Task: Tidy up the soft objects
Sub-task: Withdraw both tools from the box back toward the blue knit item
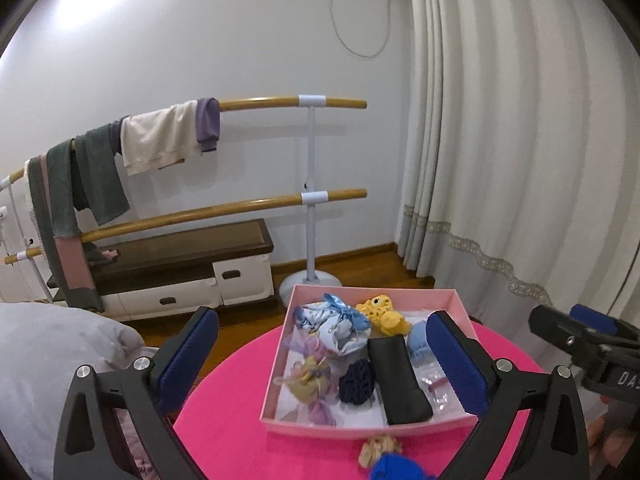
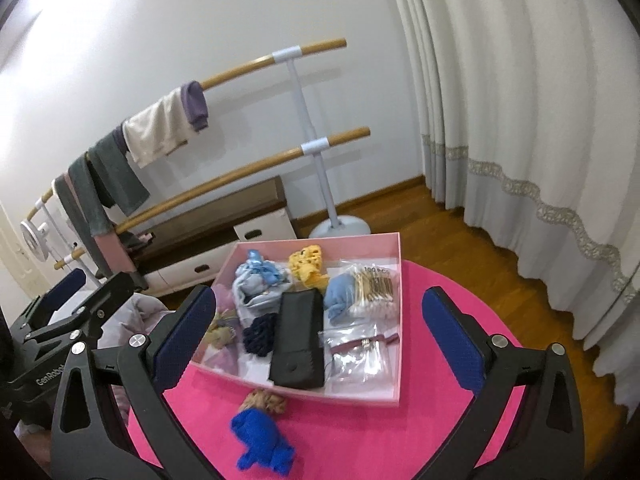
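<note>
Both tools are spread wide and hold nothing. The left gripper (image 1: 320,360) and the right gripper (image 2: 320,336) hang over a round bright pink table (image 2: 460,420).

A flat pink cardboard box (image 2: 360,398) sits on the table. It is already full of small soft things, like a yellow knitted scrunchie (image 2: 306,266) and a black pouch (image 2: 298,344).

Two things lie on the table just outside the box's near wall: a bright blue fuzzy scrunchie (image 2: 262,442) and a tan fluffy scrunchie (image 2: 266,402). They touch each other.

The blue one looks light and squishy, and probably will not slip or break. A pinch across its fat middle should hold it well.
</note>
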`<move>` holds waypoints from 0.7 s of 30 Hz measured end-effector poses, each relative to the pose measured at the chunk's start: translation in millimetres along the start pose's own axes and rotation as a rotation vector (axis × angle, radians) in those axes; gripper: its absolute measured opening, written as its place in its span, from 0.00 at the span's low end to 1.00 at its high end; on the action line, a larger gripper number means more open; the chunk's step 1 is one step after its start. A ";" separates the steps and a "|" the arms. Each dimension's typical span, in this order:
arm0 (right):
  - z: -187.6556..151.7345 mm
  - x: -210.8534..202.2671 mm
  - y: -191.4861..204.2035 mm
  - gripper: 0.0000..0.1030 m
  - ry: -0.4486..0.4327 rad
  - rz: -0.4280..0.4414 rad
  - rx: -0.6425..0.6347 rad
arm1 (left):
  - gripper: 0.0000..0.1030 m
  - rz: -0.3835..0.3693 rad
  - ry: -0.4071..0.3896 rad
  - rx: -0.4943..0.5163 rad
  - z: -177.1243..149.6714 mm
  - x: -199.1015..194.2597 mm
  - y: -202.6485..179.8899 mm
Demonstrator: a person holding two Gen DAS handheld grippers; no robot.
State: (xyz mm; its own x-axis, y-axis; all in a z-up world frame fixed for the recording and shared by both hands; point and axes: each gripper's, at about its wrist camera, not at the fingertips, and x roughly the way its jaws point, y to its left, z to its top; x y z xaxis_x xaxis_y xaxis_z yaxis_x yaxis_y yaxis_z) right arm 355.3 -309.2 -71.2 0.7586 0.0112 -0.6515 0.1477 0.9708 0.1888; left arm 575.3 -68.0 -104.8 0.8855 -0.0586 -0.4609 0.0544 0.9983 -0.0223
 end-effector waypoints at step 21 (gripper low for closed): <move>-68.4 -124.1 26.6 1.00 -0.131 -0.044 -0.048 | 1.00 0.022 -0.004 -0.008 -81.1 -164.3 -2.6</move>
State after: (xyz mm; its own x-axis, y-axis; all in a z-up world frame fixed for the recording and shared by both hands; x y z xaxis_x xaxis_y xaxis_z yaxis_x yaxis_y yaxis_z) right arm 221.6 -268.4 -35.5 0.8288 -0.0598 -0.5563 0.1542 0.9802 0.1244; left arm 392.3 -60.5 -100.9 0.8882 -0.0369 -0.4580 0.0313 0.9993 -0.0198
